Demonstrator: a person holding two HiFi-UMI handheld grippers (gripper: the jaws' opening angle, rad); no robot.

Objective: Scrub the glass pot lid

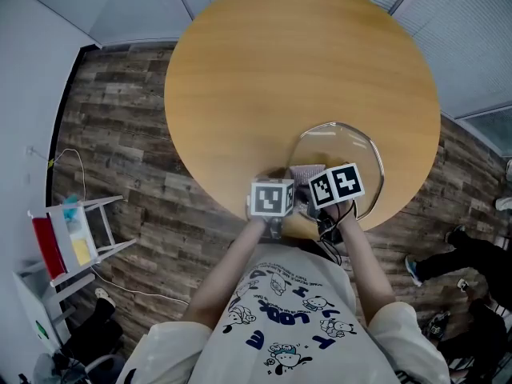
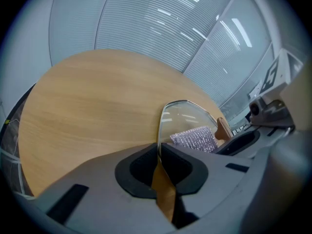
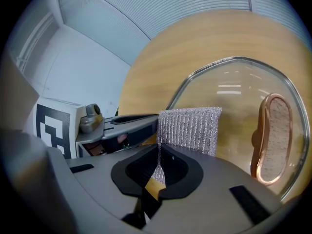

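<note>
Left gripper (image 2: pixel 158 151) clamps glass lid (image 1: pixel 340 146) rim, right gripper (image 3: pixel 159 154) clamps scrub pad (image 3: pixel 190 128); marker cubes (image 1: pixel 272 198) hide lid's near rim at table (image 1: pixel 264 70) near edge; lid tilt unclear

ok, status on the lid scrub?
Left hand-held gripper shut on glass lid rim. Right hand-held gripper shut on silver scrub pad, pad against the glass. Nothing in the way on the table.

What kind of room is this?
Probably an office or meeting room: there's a round wooden table, long window blinds and a wood-plank floor.
</note>
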